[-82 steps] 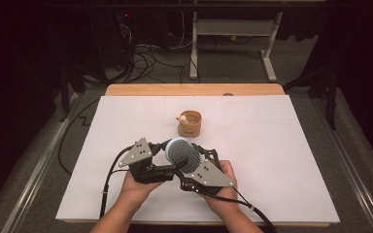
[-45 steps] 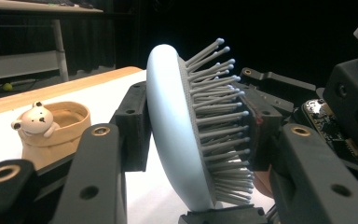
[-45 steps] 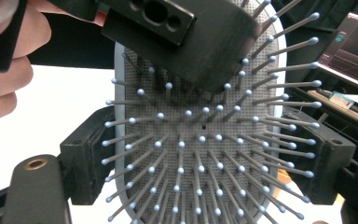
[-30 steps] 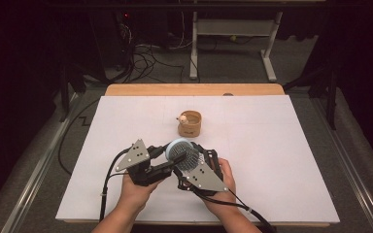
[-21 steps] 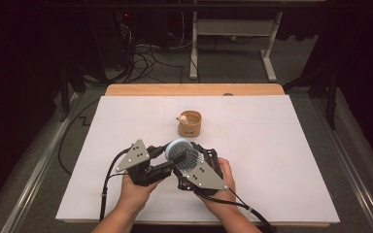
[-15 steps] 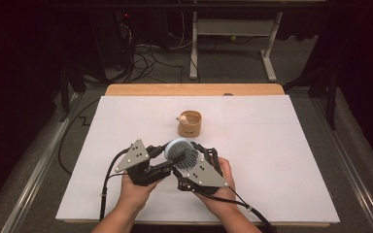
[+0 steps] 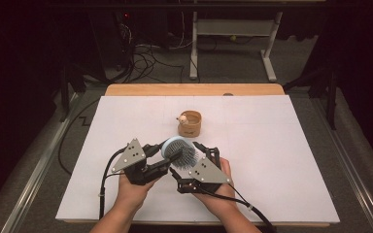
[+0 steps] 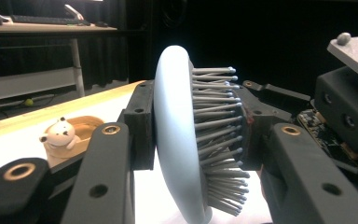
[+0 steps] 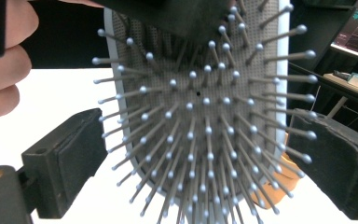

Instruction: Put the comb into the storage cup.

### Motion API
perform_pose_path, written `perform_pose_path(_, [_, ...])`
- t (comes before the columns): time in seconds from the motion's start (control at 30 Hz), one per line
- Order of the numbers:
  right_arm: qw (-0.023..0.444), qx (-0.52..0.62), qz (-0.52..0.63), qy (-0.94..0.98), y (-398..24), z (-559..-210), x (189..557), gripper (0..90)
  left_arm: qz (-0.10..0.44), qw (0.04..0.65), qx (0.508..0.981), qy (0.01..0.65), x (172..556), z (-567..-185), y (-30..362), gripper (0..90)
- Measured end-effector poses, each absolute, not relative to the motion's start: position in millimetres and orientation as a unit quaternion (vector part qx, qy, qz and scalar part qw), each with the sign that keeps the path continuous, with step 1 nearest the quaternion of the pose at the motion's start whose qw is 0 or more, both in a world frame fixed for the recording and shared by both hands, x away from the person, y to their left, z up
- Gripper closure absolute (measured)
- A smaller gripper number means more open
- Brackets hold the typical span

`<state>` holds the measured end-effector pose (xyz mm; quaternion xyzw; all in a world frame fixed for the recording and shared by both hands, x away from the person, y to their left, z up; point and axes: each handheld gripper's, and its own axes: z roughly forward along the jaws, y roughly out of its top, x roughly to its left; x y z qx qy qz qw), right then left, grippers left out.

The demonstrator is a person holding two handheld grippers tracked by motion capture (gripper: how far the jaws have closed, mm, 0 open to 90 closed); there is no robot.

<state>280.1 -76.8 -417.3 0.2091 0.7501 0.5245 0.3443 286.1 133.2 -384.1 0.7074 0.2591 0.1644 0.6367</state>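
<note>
A pale blue hairbrush (image 7: 178, 151) with grey bristles hangs above the white table top (image 7: 281, 145), held between both hands. My left gripper (image 7: 171, 158) is shut on it. One pad presses the smooth back and the other presses into the bristles (image 8: 214, 126). My right gripper (image 7: 188, 160) faces the bristle side (image 9: 200, 116). Its jaws have just been opening, and its pads (image 9: 70, 158) now stand apart on either side of the brush head. Only bristle tips brush against them.
A small wooden cup (image 7: 190, 123) with a white bear figure (image 8: 59, 133) on its rim stands just beyond the brush. A wooden strip (image 7: 194, 90) runs along the table's far edge. Cables and a desk frame (image 7: 233, 34) lie on the floor behind.
The right gripper's jaws have spread away from the brush head. Both hands and the brush stay where they were a second ago, slightly left of their place in the oldest frame.
</note>
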Motion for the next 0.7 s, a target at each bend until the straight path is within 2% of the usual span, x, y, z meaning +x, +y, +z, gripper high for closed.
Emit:
perform_pose_path(0.13, [0.342,0.214,0.524,0.75,-78,-417,281,0.5,0.171,0.636,0.705,0.262,287,-383,137,58.7])
perform_pose_path(0.7, [0.312,0.223,0.521,0.762,-93,-420,284,0.5,0.203,0.628,0.703,0.266,288,-382,148,58.7])
